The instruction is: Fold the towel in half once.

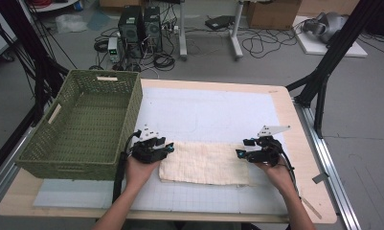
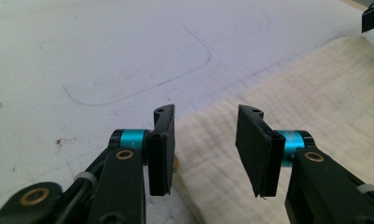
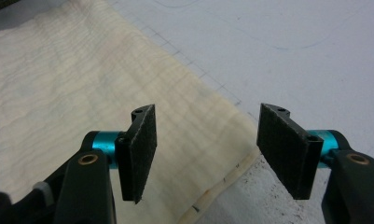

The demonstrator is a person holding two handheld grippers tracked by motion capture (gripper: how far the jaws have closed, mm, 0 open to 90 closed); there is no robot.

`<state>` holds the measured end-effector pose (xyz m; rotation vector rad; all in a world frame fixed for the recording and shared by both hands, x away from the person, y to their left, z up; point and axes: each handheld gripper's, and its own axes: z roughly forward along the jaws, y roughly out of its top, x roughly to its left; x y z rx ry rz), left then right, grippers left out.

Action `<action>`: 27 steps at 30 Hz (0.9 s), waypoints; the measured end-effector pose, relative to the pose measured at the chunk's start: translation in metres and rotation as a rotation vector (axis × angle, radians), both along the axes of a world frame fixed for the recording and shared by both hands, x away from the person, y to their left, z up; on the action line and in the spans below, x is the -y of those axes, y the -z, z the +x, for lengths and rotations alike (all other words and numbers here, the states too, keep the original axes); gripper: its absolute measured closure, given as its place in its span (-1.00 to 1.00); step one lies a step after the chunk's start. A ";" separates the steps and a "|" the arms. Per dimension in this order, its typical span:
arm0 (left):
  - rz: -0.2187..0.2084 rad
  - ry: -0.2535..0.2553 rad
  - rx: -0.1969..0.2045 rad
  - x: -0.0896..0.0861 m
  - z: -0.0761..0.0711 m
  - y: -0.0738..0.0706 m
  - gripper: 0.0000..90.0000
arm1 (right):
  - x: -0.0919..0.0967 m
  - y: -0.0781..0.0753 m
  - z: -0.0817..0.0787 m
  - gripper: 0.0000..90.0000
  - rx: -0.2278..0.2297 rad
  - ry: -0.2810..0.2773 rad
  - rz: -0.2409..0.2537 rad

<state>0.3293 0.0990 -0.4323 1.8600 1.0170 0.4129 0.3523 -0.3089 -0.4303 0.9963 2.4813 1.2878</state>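
Forearms enter from the near edge, each hand bringing a gripper to one short end of the folded cream cloth [image 1: 205,163], which lies flat on the white gridded mat [image 1: 213,112] just right of the green wicker basket [image 1: 84,124]. Left gripper [image 1: 169,146] sits at the cloth's basket-side end, right gripper [image 1: 239,153] at the far end; both have their jaws spread with nothing pinched, apparently poised at opposite ends to work the cloth together. Beneath the mat is a pale wooden table [image 1: 302,139]; behind it, grey floor, computer towers [image 1: 141,25] and tangled cables.
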 end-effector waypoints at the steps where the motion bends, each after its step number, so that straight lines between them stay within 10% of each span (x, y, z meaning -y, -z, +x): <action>1: -0.001 0.000 -0.003 0.000 0.001 0.000 0.28 | -0.001 0.000 0.000 -0.17 -0.005 -0.001 0.004; 27: 0.032 0.000 -0.014 0.002 0.019 -0.012 0.35 | -0.006 -0.016 0.022 -0.14 -0.016 -0.002 -0.042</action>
